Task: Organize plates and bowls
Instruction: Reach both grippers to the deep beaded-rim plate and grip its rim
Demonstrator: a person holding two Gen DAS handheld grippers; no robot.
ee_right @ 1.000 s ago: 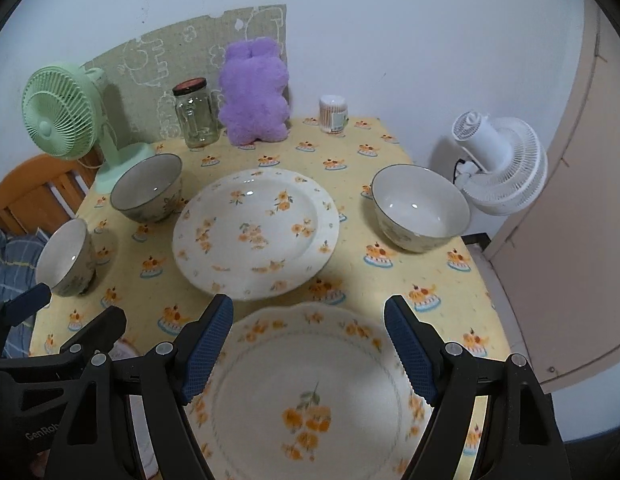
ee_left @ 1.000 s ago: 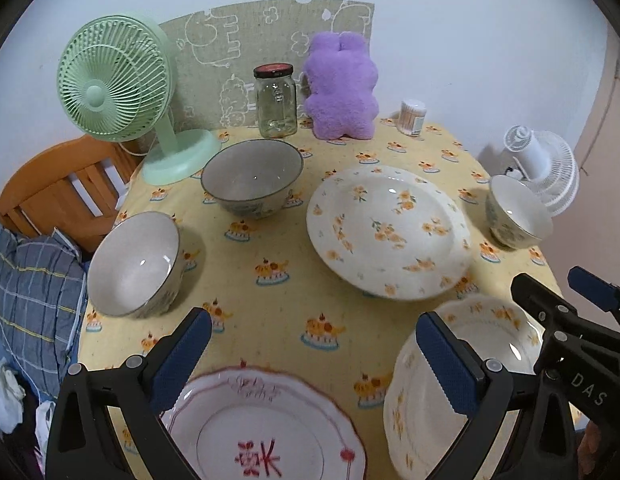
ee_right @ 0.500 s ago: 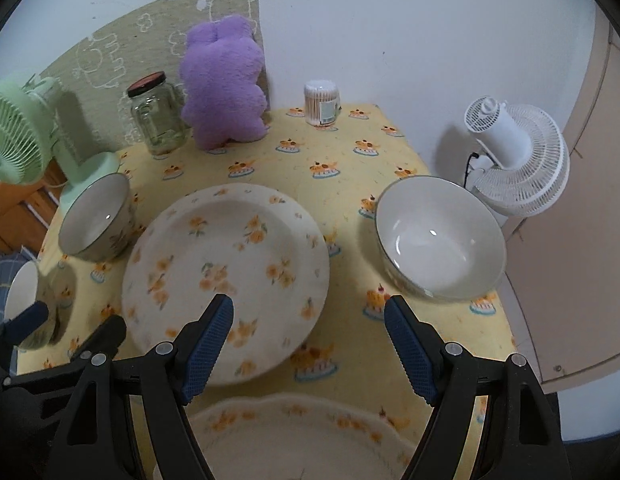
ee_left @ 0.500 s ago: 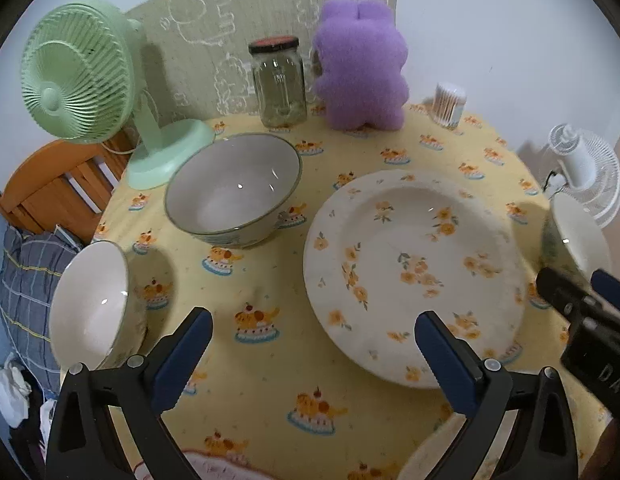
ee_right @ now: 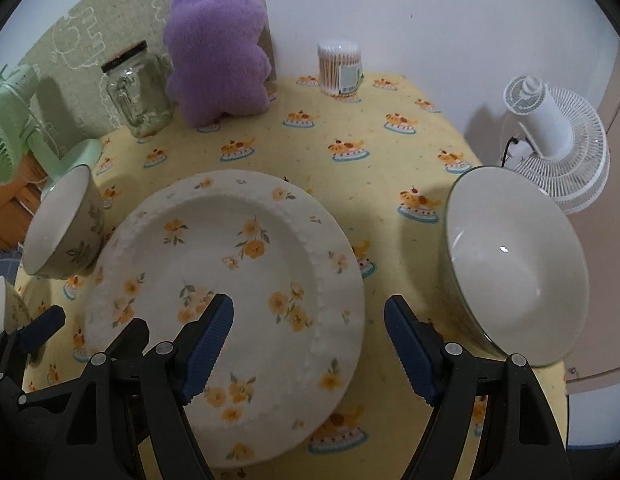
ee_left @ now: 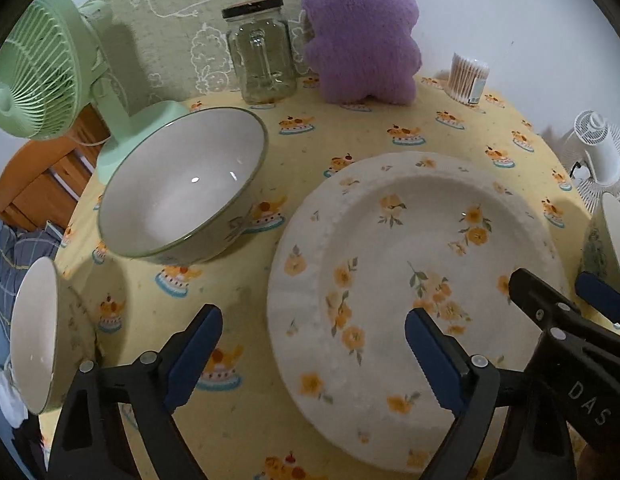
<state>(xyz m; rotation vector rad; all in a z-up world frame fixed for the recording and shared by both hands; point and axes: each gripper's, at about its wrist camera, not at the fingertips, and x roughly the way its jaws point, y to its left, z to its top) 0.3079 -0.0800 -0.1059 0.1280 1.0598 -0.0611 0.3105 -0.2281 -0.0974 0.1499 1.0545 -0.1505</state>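
A large white plate with orange flowers point(ee_left: 422, 264) lies on the yellow tablecloth; it also shows in the right wrist view point(ee_right: 233, 280). My left gripper point(ee_left: 314, 356) is open above the plate's left rim. My right gripper point(ee_right: 310, 344) is open above the plate's right rim. A big bowl point(ee_left: 181, 188) stands left of the plate. A smaller bowl point(ee_left: 33, 332) is at the far left edge. Another bowl point(ee_right: 514, 264) stands right of the plate.
At the back stand a green fan point(ee_left: 41, 72), a glass jar point(ee_left: 261, 64), a purple plush toy point(ee_left: 362, 36) and a tub of cotton swabs point(ee_right: 340, 68). A white fan point(ee_right: 558, 140) sits off the table's right edge. A wooden chair point(ee_left: 37, 176) is on the left.
Both grippers have moved forward and lower over the table. The near plates have dropped out of view, and the flowered plate now lies close under both grippers. Both stay open.
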